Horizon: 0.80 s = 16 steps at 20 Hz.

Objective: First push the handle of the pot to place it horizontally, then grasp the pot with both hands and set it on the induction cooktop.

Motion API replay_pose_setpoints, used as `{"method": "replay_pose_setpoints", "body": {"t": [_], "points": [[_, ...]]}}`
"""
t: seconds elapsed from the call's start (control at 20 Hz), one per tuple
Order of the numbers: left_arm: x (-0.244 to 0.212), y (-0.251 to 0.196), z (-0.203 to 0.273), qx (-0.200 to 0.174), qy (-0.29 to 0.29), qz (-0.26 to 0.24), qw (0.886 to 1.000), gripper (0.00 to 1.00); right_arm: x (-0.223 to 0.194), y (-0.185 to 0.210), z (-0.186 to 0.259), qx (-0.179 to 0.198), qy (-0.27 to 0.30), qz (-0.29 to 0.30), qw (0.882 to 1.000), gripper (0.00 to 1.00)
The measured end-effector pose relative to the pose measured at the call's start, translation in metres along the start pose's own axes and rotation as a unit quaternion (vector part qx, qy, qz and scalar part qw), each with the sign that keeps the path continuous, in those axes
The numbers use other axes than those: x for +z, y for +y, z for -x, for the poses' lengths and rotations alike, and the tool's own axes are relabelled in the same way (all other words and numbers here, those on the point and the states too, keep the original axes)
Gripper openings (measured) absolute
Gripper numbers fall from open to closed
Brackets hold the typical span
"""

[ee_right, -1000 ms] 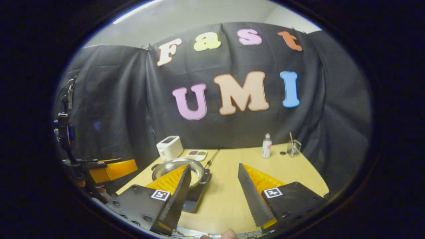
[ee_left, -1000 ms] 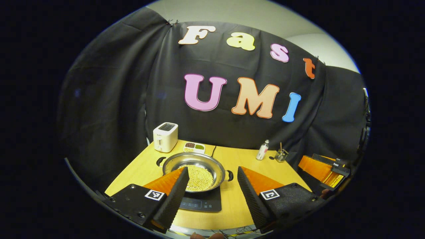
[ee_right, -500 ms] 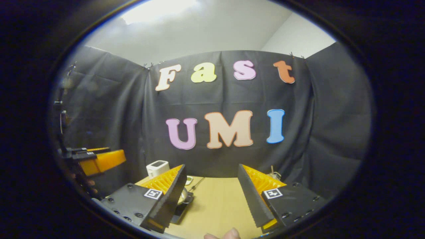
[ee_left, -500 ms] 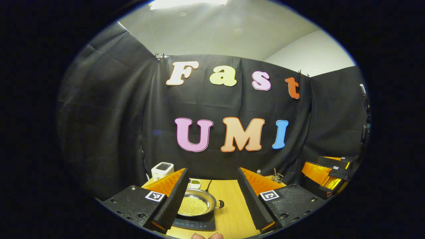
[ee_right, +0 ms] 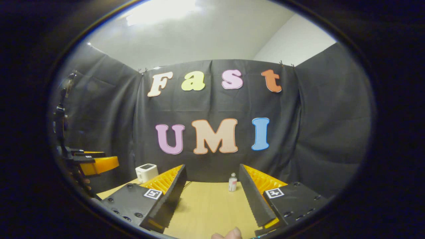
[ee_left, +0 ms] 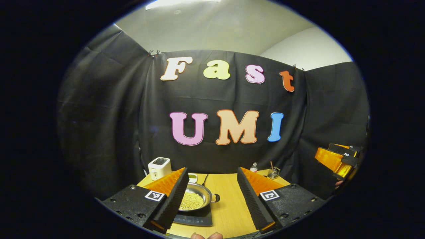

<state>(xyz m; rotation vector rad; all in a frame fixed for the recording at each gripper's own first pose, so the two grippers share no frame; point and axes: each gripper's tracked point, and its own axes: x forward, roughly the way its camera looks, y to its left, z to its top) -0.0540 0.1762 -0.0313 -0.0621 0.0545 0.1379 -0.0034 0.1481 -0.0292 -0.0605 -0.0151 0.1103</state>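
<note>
One round steel pot (ee_left: 196, 198) sits on flat cooktop (ee_left: 196, 219)

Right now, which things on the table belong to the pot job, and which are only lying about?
For the job:
- pot with yellowish grains
- induction cooktop beneath it

Lying about:
- toaster
- small bottle
- glass with a stick
- little dish

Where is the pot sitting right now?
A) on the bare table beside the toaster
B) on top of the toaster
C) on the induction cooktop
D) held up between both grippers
C: in the left gripper view the pot rests on the induction cooktop, with the open left gripper pulled back from it.
</note>
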Motion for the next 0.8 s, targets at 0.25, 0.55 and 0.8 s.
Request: {"method": "replay_pose_setpoints", "body": {"t": [0.25, 0.55, 0.8], "points": [[-0.004, -0.015, 0.002, -0.02, 0.005, -0.012, 1.0, 0.88, -0.003, -0.009, -0.002, -0.014, 0.004, -0.026, 1.0, 0.93], [-0.011, -0.026, -0.002, -0.037, 0.017, -0.021, 0.999, 0.88, -0.008, -0.015, 0.0, -0.026, 0.005, -0.036, 0.999, 0.93], [-0.014, -0.036, -0.008, -0.051, 0.021, -0.017, 0.998, 0.89, -0.011, -0.023, 0.001, -0.036, 0.01, -0.041, 0.998, 0.94]]}}
